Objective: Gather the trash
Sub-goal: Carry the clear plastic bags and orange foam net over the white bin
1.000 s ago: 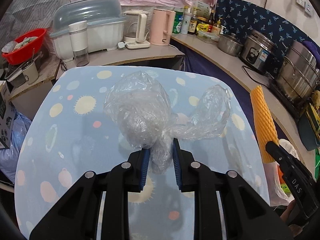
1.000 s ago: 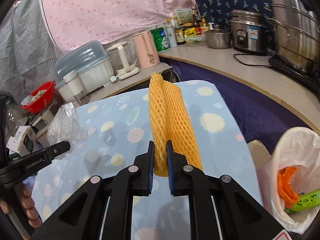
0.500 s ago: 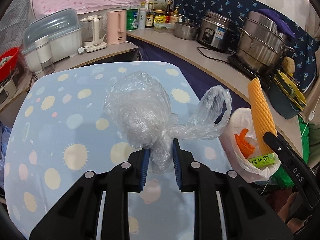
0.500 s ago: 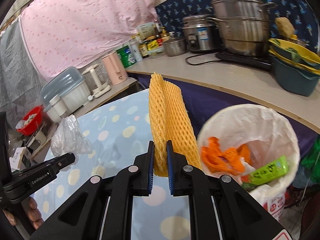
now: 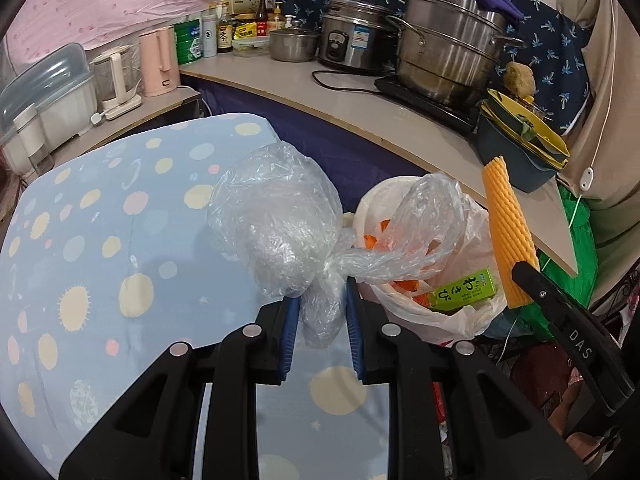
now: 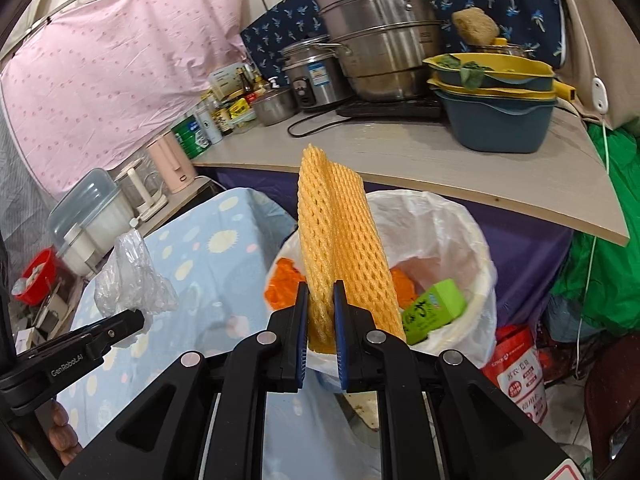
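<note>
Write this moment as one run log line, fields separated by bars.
left gripper: shut on clear plastic bag | right gripper: shut on orange foam net | bin: below net

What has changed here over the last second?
Both grippers swung from over the table toward the bin, which now sits right behind the foam net and beside the plastic bag. Nothing was let go: the left gripper still pinches the bag, the right gripper the net.

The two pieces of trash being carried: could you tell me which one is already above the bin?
The orange foam net in the right tongs stands before the white-lined bin; the clear plastic bag remains over the table.
</note>
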`<state>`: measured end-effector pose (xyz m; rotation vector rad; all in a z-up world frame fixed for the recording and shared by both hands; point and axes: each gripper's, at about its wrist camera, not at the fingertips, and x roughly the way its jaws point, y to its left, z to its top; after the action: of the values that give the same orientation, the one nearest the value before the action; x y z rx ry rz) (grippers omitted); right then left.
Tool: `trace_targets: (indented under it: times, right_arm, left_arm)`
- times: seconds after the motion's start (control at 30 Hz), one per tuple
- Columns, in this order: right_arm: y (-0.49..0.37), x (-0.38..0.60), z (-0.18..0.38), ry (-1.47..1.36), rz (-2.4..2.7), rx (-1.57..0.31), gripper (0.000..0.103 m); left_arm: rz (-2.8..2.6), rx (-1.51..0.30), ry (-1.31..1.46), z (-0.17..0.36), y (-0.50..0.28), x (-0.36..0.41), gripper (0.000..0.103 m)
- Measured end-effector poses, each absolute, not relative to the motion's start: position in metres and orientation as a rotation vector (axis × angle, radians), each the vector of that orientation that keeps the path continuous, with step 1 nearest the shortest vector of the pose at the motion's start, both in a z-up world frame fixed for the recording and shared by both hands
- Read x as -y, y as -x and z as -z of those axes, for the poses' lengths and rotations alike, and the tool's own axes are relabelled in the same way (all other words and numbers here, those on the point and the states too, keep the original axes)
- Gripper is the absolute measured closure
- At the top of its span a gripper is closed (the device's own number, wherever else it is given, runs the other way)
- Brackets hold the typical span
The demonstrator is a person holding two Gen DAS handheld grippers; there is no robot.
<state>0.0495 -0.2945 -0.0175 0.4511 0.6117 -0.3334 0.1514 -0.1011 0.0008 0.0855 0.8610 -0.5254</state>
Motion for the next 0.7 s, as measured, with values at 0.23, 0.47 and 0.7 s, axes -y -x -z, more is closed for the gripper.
trace_targets:
  times: [0.23,0.47,0.7]
  right_arm:
    - [-0.037,0.314,0.022,-0.475,0.358,-0.606,0.092]
    - [-0.036,0.326,0.027,-0.492,0.366,-0.611,0.092]
    - [-0.039,0.332,0.031,-0.5,0.363,-0.617,0.092]
  left_arm:
    - [0.557,-0.862,-0.136,0.003,-0.141,0.136,0.081]
    - [0.571,-0.865,-0.174,0.008,-0.138,0.16,0.081]
    - [0.575,-0.872,-0.192,0.013,-0.141,0.177,0.081]
